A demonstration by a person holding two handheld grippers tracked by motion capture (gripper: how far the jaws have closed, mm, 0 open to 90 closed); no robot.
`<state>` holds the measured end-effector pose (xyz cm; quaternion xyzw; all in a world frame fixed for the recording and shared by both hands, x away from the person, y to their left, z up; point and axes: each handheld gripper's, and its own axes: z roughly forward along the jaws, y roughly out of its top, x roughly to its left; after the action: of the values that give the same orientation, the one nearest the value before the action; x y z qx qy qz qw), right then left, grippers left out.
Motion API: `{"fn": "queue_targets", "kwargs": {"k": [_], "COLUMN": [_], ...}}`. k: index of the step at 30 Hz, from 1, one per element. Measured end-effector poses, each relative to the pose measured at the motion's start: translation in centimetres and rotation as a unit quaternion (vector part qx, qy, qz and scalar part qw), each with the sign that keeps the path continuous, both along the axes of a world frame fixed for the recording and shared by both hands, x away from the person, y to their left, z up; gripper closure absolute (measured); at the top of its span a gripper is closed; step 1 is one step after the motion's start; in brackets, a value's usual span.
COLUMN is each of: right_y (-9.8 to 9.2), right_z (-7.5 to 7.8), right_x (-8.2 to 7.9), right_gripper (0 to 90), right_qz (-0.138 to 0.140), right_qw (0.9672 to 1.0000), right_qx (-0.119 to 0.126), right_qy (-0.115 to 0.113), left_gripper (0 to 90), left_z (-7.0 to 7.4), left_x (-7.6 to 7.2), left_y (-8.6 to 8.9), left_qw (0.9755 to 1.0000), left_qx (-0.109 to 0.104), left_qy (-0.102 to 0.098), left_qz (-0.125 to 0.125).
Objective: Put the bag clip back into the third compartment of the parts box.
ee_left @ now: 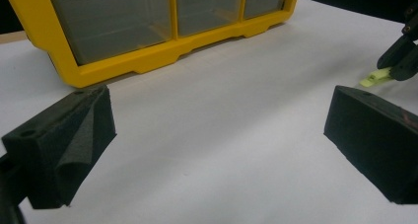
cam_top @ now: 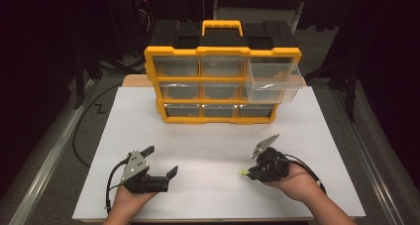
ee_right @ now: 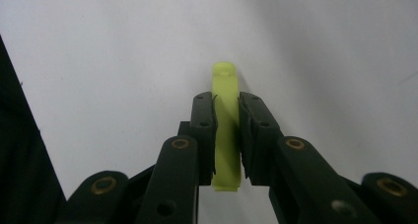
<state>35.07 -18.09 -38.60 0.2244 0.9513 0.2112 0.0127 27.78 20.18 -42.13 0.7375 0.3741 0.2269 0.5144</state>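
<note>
A yellow and black drawer organizer [cam_top: 223,81] stands upright at the back of the white board [cam_top: 208,140]. Its upper right clear drawer [cam_top: 275,81] is pulled out. My right gripper [cam_top: 247,173] sits low at the front right, shut on a small yellow-green strip [ee_right: 226,125] that pokes out past the fingertips; the same yellow-green strip [ee_left: 374,78] lies close to the board in the left gripper view. My left gripper [cam_top: 161,161] rests at the front left, jaws wide apart, nothing between its foam pads [ee_left: 64,145].
The organizer's bottom row of clear drawers [ee_left: 113,21] is closed, as are the other drawers. A wooden table edge [cam_top: 133,80] shows behind the board. Grey side rails [cam_top: 54,145] flank the table. Open white board lies between the grippers and the organizer.
</note>
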Motion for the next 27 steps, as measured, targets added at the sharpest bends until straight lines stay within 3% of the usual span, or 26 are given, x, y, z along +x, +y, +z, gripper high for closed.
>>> {"fn": "queue_targets", "kwargs": {"k": [13, 18, 24, 27], "right_y": [-2.4, -3.2, -3.9, -4.2], "right_z": [1.6, 3.2, 5.5, 6.8], "right_x": [-0.1, 0.0, 0.1, 0.2], "right_gripper": [78.7, 78.7, 78.7, 78.7], "right_qz": [0.013, 0.01, 0.018, 0.021], "right_qw": [0.999, 0.9989, 0.999, 0.9984], "right_qx": [-0.035, -0.041, -0.035, -0.046], "right_qy": [0.023, 0.022, 0.021, 0.026], "left_gripper": [0.3, 0.3, 0.3, 0.3], "left_z": [0.0, 0.0, 0.0, 0.0], "left_x": [0.0, 0.0, -0.1, 0.0], "left_y": [-0.1, -0.2, -0.2, -0.3], "left_qw": [1.0, 0.9999, 0.9999, 0.9999], "left_qx": [0.0, -0.011, -0.013, -0.008], "left_qy": [0.001, 0.001, 0.001, 0.002], "left_qz": [-0.005, -0.008, -0.012, -0.014]}}
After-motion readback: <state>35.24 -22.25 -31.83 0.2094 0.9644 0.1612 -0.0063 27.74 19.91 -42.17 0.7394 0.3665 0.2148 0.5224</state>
